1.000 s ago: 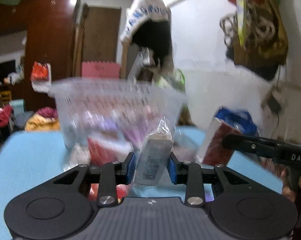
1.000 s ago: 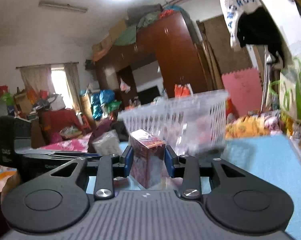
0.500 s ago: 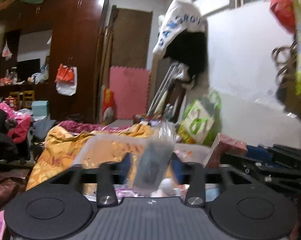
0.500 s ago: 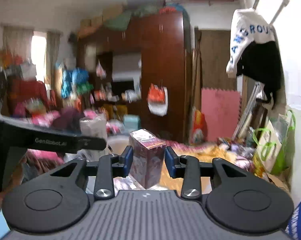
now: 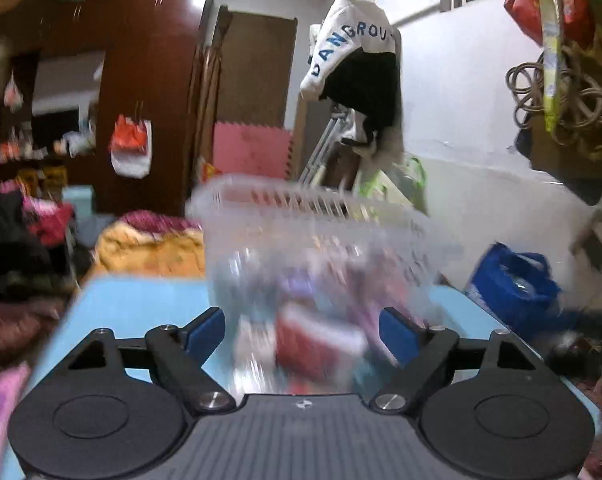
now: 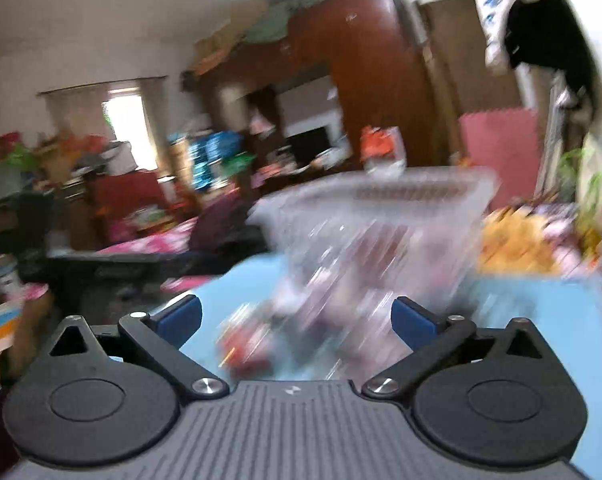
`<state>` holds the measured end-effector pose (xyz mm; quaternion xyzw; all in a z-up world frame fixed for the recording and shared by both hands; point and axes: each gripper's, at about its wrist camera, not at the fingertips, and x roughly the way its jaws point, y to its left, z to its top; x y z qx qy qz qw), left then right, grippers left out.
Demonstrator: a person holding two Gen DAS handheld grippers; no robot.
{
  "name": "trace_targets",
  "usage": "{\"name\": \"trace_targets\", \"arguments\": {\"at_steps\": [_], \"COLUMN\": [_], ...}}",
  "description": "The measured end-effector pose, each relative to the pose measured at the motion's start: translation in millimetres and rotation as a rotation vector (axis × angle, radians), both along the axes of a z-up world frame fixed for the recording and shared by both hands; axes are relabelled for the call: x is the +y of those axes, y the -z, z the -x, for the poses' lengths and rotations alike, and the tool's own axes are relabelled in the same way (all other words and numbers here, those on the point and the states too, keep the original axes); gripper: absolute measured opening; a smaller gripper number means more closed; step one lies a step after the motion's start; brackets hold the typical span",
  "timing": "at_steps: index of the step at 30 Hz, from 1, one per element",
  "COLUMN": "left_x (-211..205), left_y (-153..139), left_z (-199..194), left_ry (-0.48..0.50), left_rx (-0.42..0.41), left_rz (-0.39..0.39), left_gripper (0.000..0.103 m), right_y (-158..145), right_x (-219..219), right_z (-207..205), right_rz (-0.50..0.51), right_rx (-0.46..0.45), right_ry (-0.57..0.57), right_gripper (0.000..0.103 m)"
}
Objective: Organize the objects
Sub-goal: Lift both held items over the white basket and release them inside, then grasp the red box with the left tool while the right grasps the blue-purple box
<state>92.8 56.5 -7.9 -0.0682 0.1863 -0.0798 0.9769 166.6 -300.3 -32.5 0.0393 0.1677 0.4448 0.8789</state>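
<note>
1. Left tool (image 5: 303, 330): fingers spread wide, nothing pinched. Right tool (image 6: 297, 318): same, spread and empty.
2. Clear plastic basket (image 5: 313, 236) stands on the blue tabletop (image 5: 141, 304) just ahead of both tools, packed with blurred packets; a red packet (image 5: 313, 340) shows through its near wall.
3. Risk: both views are smeared by motion, so a fast reach could knock the light basket, or the two tools could clash, since both face it closely.
4. Hard to make out: basket contents, whether any items lie loose on the tabletop, and the other tool's position in each view.
</note>
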Motion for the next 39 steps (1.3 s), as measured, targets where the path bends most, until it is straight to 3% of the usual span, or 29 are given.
{"name": "trace_targets", "arguments": {"at_steps": [3,7,8,10,15,24,26,27,35,39], "left_x": [3.2,-13.4,-16.6,-21.4,-34.0,-49.3,-51.4,-50.8,-42.0,-32.4], "left_y": [18.8,31.7,34.1,36.1,40.7,47.8,49.4,49.3,44.8,42.6], "left_z": [14.5,15.3,15.0,13.1,-2.8,-16.8,-18.3,-16.6,9.5,15.7], "left_ry": [0.006,-0.004,-0.004,0.01,0.009,-0.004,-0.007,-0.008,0.006,-0.007], "left_rx": [0.014,0.062,0.067,0.058,0.097,0.214,0.219,0.209,0.019,-0.028], "left_rz": [0.056,-0.057,-0.071,-0.081,-0.157,-0.226,-0.226,-0.225,-0.155,-0.094], "left_gripper": [0.087,0.087,0.087,0.087,0.087,0.087,0.075,0.065,0.064,0.064], "right_y": [27.9,42.6,45.9,49.6,53.0,50.6,51.8,52.3,51.8,50.2], "right_x": [8.4,23.7,28.2,33.8,12.2,-3.4,-4.9,-6.3,-9.5,-13.8], "right_z": [27.5,22.7,21.4,20.1,23.6,18.6,19.2,19.5,23.0,20.8], "right_rz": [0.047,0.094,0.116,0.158,0.12,0.048,0.045,0.042,0.028,0.016], "right_rx": [-0.01,0.022,0.023,-0.001,0.001,0.02,0.023,0.026,0.018,0.015], "right_ry": [-0.007,-0.032,-0.035,-0.01,0.014,0.035,0.037,0.037,0.038,0.055], "right_gripper": [0.103,0.103,0.097,0.06,0.06,0.061,0.061,0.061,0.061,0.061]}}
